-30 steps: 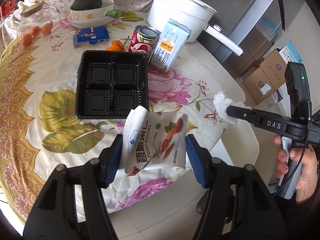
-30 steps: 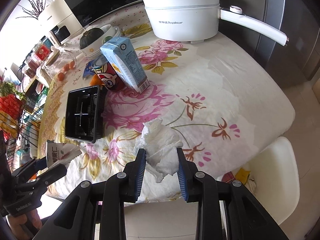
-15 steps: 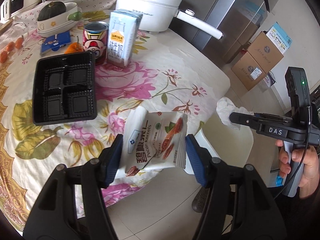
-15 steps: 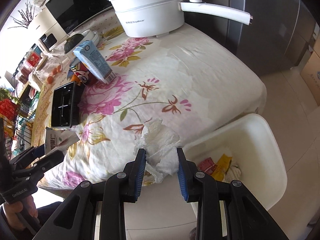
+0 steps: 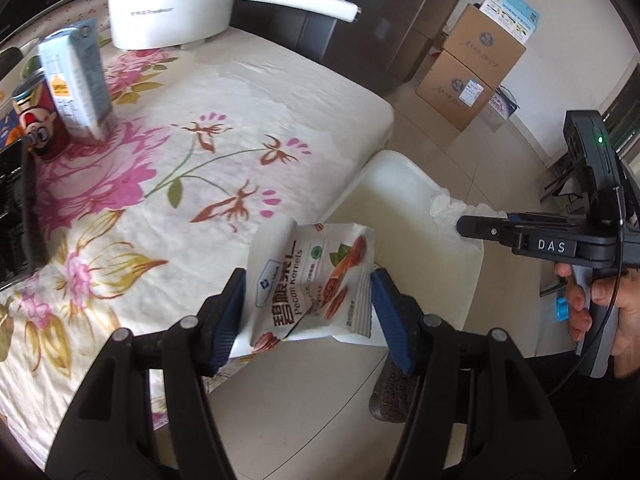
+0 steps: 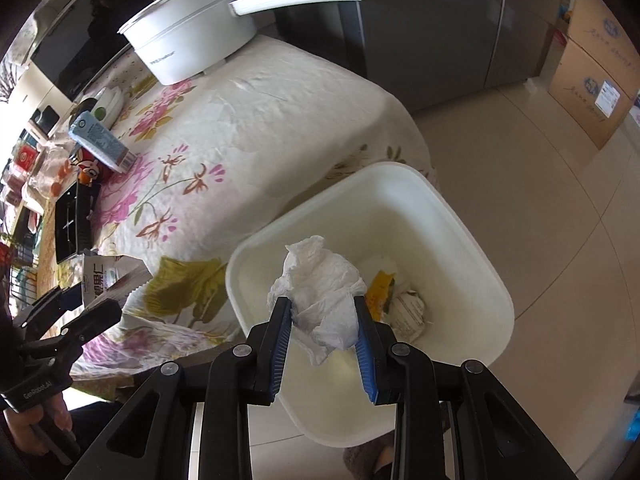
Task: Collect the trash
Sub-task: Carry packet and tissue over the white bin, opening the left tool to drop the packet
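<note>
Right wrist view: right hand-held gripper (image 6: 323,322) pinches crumpled tissue (image 6: 320,296) above white bin (image 6: 472,248); left hand-held gripper (image 5: 306,304) clamps snack packet (image 5: 312,284).

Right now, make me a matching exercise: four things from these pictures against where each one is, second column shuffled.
Things:
1. crumpled tissue
2. pecan kernel packet
3. milk carton
4. yellow wrapper

Places:
A. standing on the flowered tablecloth beside the red can
B. lying inside the white bin
C. clamped in the right tool, above the bin
D. clamped in the left tool, at the table's edge

Pairs: 1-C, 2-D, 3-A, 4-B
</note>
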A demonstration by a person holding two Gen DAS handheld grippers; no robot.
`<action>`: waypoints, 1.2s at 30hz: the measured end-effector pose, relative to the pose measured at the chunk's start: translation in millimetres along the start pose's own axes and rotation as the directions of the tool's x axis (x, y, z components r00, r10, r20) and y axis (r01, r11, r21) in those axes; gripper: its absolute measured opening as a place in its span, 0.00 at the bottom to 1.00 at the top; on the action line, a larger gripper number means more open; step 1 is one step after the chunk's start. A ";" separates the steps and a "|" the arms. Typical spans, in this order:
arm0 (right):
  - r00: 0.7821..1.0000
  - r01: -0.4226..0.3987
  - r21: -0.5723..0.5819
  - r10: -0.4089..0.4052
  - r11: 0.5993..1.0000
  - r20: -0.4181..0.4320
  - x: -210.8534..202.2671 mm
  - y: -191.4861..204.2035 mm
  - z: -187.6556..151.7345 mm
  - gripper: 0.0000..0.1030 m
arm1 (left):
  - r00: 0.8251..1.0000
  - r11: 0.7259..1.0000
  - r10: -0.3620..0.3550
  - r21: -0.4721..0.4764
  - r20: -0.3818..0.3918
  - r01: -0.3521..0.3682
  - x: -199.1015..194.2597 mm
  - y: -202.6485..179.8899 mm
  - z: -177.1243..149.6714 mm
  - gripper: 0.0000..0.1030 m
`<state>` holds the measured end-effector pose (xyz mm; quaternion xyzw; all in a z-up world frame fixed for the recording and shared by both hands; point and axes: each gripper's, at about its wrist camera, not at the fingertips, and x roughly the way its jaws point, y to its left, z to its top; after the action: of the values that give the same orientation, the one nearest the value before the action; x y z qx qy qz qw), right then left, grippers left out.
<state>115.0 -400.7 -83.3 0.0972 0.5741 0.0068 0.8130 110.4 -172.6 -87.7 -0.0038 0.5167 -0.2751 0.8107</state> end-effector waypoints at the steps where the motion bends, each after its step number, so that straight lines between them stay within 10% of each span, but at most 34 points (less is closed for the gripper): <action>1: 1.000 0.005 0.008 -0.005 1.000 -0.001 -0.1 -5.5 -1.5 0.30 | 1.000 1.000 -0.005 0.012 -0.005 0.006 5.6 -5.4 -0.1 0.62; 18: 0.999 0.049 0.076 -0.047 0.996 -0.026 0.1 -60.0 -18.6 0.31 | 0.997 0.990 -0.071 0.121 -0.016 0.072 59.5 -46.0 10.1 0.63; 26: 0.998 0.057 0.087 -0.054 0.995 -0.031 -1.7 -66.9 -19.9 0.32 | 0.999 0.991 0.035 0.129 0.009 -0.036 49.6 -41.7 14.7 0.95; 36: 0.997 0.065 0.074 -0.062 0.995 -0.036 4.0 -56.5 -15.4 0.33 | 0.995 0.989 0.100 0.110 0.000 -0.100 31.4 -23.6 6.6 0.96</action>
<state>96.2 -453.3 -101.3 0.1092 0.5904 -0.0388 0.7988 115.4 -208.6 -104.0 0.0675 0.5028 -0.2621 0.8209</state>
